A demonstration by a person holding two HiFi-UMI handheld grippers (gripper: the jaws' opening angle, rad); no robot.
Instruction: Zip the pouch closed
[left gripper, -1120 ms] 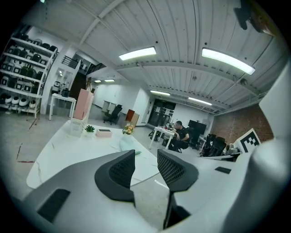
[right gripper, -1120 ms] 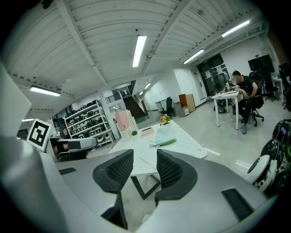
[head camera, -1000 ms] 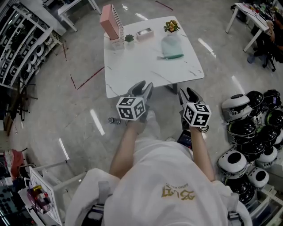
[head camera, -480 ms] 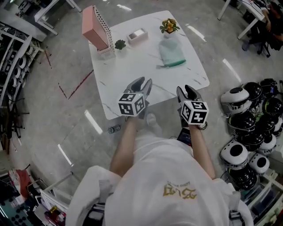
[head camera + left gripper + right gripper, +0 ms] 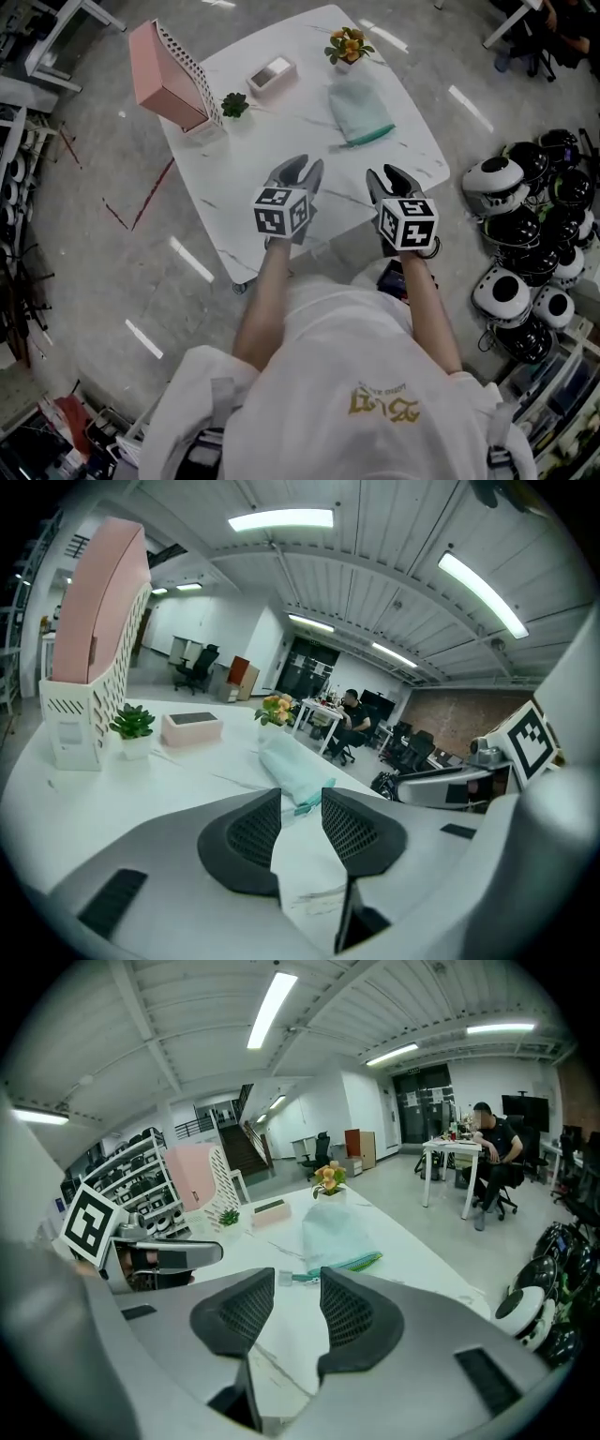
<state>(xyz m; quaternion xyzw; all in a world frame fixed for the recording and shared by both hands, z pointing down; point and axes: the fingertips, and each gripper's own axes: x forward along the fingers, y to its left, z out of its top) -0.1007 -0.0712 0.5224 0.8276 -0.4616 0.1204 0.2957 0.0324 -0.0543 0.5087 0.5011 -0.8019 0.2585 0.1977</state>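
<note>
Left tongs [image 5: 302, 172] hang over the near edge of the white marbled table [image 5: 281, 145], at about 6 o'clock on its top and pointing toward 12; their jaws stand well apart and have just been closing a little, with nothing between them, only bare tabletop showing in the gap; right tongs [image 5: 387, 180] sit beside them at about 5 o'clock, jaws likewise parted and empty; neither pair touches anything.

Across the far half of the table, from the left: a pink file holder [image 5: 161, 75] with a perforated white side stands at 10 o'clock, near the corner; a small green plant [image 5: 234, 104] in a white pot is just beside it at 11; a flat pink box [image 5: 272, 75] lies at 12; orange and yellow flowers [image 5: 347, 45] stand at the far edge at 1 o'clock.

The pouch [image 5: 359, 108] is mint green and lies flat just nearer than the flowers, at about 2 o'clock; it is well apart from both tongs; its teal zip edge faces the near side, and whether the zip is run shut is hard to make out from this far off.

On the floor to the right, from 3 to 4 o'clock, a cluster of rounded black-and-white shells [image 5: 525, 234] is piled together.
</note>
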